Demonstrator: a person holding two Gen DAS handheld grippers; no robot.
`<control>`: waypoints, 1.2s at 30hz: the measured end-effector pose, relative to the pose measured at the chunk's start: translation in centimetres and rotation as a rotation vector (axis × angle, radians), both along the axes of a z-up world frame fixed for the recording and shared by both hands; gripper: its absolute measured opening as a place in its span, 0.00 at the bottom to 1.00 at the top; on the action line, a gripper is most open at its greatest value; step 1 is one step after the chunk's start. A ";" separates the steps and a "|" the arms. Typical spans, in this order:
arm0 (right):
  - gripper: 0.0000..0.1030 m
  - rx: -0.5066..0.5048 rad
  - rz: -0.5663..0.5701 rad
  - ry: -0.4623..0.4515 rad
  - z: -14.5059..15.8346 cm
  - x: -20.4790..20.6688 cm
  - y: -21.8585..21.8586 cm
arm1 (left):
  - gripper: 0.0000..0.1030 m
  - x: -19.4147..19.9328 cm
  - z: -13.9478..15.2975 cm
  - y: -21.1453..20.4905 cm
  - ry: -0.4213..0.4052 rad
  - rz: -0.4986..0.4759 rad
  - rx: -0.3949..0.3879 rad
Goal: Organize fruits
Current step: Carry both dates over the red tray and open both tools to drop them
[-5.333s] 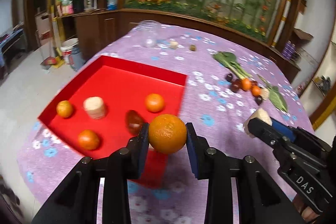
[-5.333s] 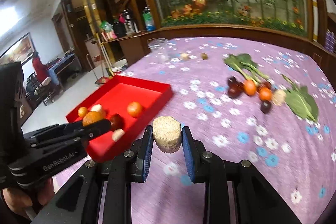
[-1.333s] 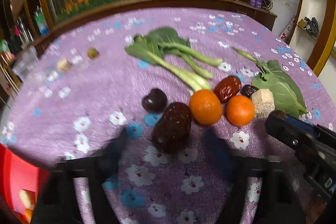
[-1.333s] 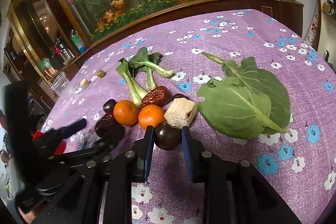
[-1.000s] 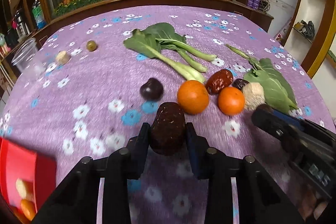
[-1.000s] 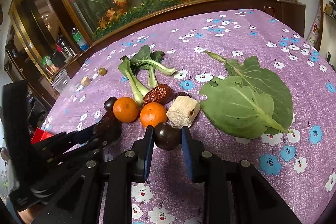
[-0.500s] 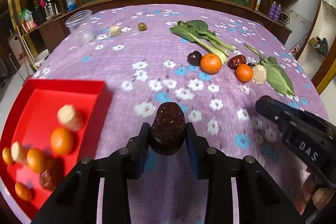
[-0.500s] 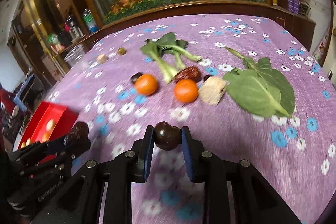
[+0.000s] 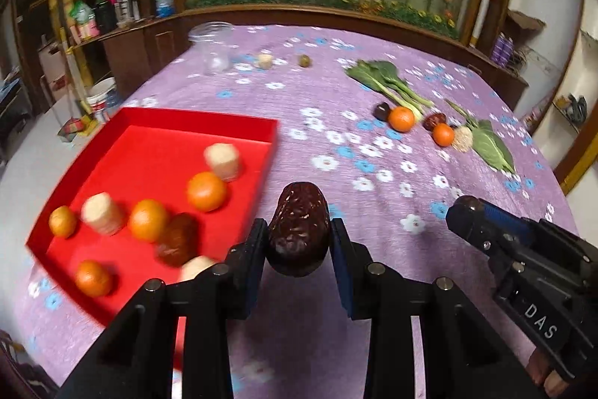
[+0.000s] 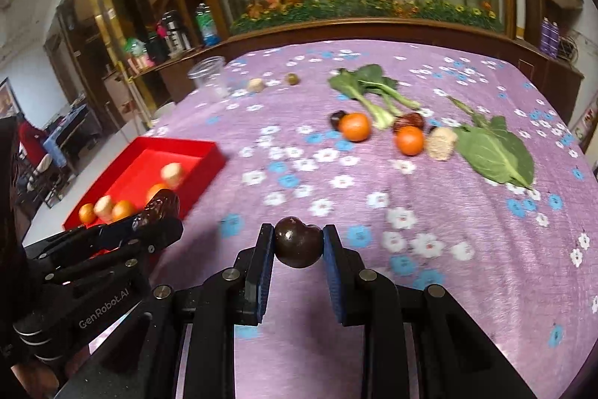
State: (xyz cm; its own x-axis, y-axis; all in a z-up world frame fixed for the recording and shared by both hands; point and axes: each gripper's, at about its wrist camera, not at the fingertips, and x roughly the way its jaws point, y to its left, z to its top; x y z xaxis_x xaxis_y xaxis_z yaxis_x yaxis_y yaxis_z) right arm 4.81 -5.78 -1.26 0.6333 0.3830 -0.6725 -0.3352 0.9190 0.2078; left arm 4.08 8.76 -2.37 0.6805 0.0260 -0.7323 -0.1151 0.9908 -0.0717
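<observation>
My left gripper [image 9: 299,242] is shut on a large dark brown date [image 9: 299,227], held in the air just right of the red tray [image 9: 209,122]. The tray holds several oranges [image 9: 206,191], pale cylinders [image 9: 222,156] and a brown date [image 9: 177,243]. In the right wrist view my right gripper [image 10: 298,243] is shut on a small round dark fruit [image 10: 298,241] above the purple cloth, right of the tray [image 10: 194,146]. Two oranges [image 10: 355,126], dark dates [image 10: 408,120] and a pale block [image 10: 441,143] lie on the far cloth.
Bok choy [image 10: 368,92] and a big green leaf [image 10: 493,152] lie by the loose fruit. A clear plastic cup [image 9: 211,47], a pale lump [image 9: 264,61] and a small olive ball [image 9: 304,60] stand at the table's far side. A wooden ledge with plants runs behind.
Both grippers have swung left from the fruit pile toward the red tray, each carrying its fruit. The tray now fills the left of the left wrist view.
</observation>
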 end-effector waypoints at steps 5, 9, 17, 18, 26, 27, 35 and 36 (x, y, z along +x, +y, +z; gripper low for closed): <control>0.28 0.007 0.064 -0.034 1.0 -1.4 3.1 | 0.32 -2.0 0.8 3.8 -0.025 0.080 -0.027; 0.28 0.005 0.102 -0.068 1.6 -2.6 4.6 | 0.32 -3.4 0.8 6.6 -0.038 0.136 -0.056; 0.28 -0.026 0.167 -0.123 2.1 -4.1 7.1 | 0.32 -5.3 0.7 9.6 -0.054 0.191 -0.086; 0.28 -0.024 0.178 -0.120 2.0 -4.1 7.5 | 0.32 -5.4 0.6 10.0 -0.056 0.203 -0.084; 0.28 -0.015 0.274 -0.113 1.5 -3.7 12.1 | 0.32 -4.3 0.0 12.7 -0.020 0.296 -0.061; 0.28 -0.018 0.285 -0.108 1.3 -3.5 12.7 | 0.32 -4.1 -0.1 13.1 -0.012 0.310 -0.059; 0.28 -0.040 0.310 -0.081 -0.2 -1.5 16.0 | 0.32 -2.6 -0.5 14.6 0.016 0.368 -0.027; 0.28 -0.037 0.309 -0.078 -0.3 -1.3 16.3 | 0.32 -2.5 -0.5 14.7 0.015 0.372 -0.026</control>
State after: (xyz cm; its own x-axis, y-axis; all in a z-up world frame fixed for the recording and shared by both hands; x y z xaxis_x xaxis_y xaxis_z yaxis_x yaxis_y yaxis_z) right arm 3.56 10.55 -1.51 0.5413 0.5412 -0.6435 -0.6129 0.7779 0.1386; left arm 1.57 23.51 -2.91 0.6170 0.2510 -0.7458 -0.4685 0.8787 -0.0919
